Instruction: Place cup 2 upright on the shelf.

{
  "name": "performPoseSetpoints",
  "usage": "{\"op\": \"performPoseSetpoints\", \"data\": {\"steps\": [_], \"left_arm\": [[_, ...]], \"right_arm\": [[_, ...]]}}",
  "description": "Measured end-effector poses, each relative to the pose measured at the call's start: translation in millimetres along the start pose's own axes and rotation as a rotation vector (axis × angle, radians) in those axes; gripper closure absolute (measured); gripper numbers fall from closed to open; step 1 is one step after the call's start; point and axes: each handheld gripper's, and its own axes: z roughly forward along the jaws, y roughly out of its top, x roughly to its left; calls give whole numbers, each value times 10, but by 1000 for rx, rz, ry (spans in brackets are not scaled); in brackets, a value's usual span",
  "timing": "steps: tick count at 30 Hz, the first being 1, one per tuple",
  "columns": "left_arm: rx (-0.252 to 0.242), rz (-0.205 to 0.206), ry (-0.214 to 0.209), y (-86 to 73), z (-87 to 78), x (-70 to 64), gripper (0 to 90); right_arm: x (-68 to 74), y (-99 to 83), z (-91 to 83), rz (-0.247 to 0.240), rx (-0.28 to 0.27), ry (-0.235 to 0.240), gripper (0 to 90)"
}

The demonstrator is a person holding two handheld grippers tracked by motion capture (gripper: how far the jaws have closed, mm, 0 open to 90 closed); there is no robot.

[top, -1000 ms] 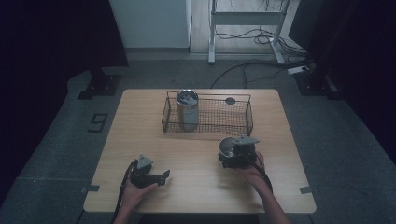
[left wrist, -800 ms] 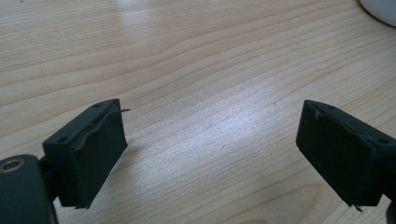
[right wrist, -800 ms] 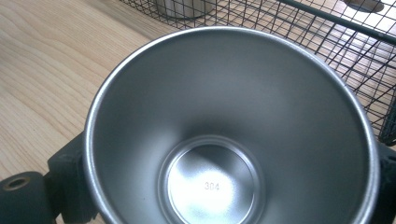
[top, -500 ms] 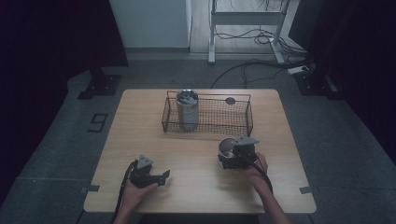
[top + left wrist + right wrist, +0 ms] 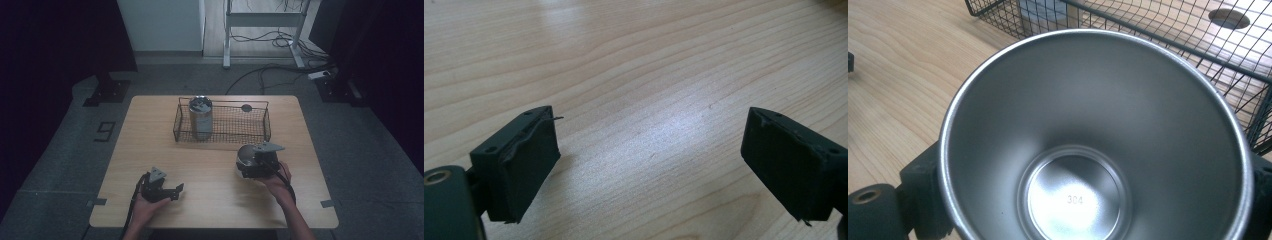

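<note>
Dim grey flooring is surrounding the pale wooden table [image 5: 165,145], where one steel cup [image 5: 201,117] is already standing in the black wire basket [image 5: 265,125], the right gripper [image 5: 248,165] is clasping another shiny steel cup [image 5: 1098,150] just outside, seemingly still to be placed, and the left gripper [image 5: 649,165] is resting released.

The number "304" is stamped on the inner bottom of the steel cup [image 5: 1093,150]. A dark "9" marker [image 5: 105,131] lies on the floor, just left of the counter [image 5: 215,160].
</note>
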Motion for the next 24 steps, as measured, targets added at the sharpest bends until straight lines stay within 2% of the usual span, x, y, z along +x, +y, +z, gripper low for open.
{"op": "performPoseSetpoints", "data": {"steps": [15, 24], "left_arm": [[6, 3, -14, -7, -3, -12, 84], [12, 1, -15, -14, 10, -9, 84]], "right_arm": [[90, 168, -125, -19, -36, -9, 70], [56, 251, -168, -19, -48, -21, 70]]}}
